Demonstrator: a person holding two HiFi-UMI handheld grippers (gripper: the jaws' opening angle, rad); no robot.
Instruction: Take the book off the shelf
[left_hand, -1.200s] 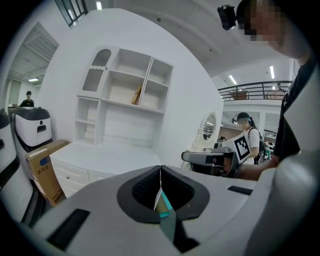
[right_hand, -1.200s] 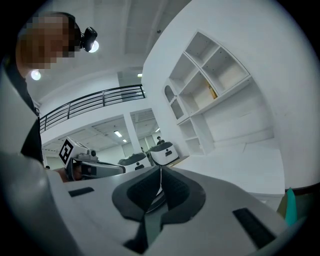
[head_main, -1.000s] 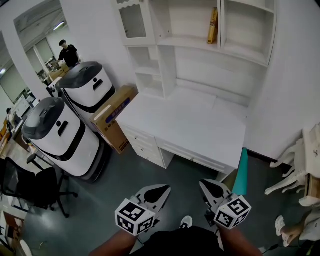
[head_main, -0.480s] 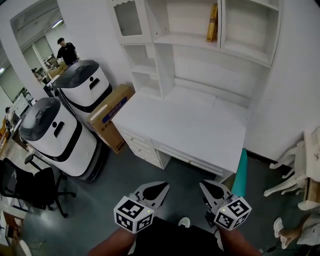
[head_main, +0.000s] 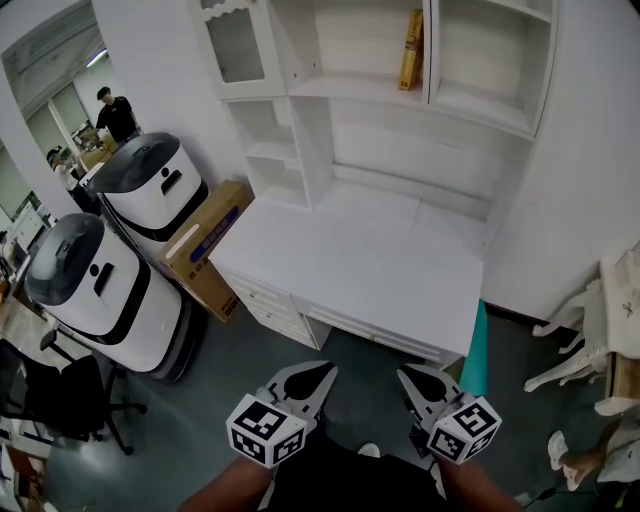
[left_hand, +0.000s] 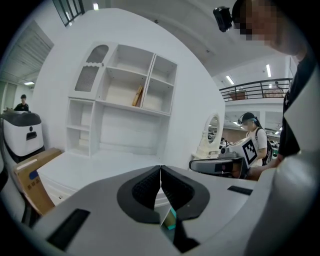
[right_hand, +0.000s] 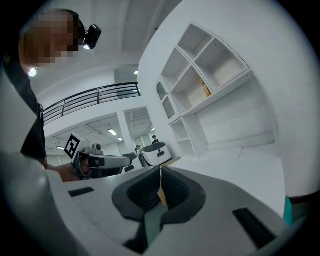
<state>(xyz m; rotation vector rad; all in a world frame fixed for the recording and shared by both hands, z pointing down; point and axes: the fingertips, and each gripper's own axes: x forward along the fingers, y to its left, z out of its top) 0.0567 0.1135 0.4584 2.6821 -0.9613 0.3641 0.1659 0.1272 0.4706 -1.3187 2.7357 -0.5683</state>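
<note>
A yellow book (head_main: 411, 50) stands upright on the upper shelf (head_main: 360, 90) of the white hutch above the desk (head_main: 360, 270); it also shows as a leaning yellow book (left_hand: 137, 96) and a thin yellow book (right_hand: 205, 89) in the two gripper views. My left gripper (head_main: 322, 374) and right gripper (head_main: 407, 378) hover low in front of the desk, far from the book. Both are shut with nothing between the jaws.
Two white-and-black robot units (head_main: 85, 290) and a cardboard box (head_main: 205, 250) stand left of the desk. A teal panel (head_main: 473, 345) leans at the desk's right corner. White chairs (head_main: 590, 340) are at the right. A person (head_main: 112, 110) stands far left.
The view has shifted closer to the desk and hutch, which now sit slightly lower-left in frame. Both grippers stay shut and in the same place at the bottom.
</note>
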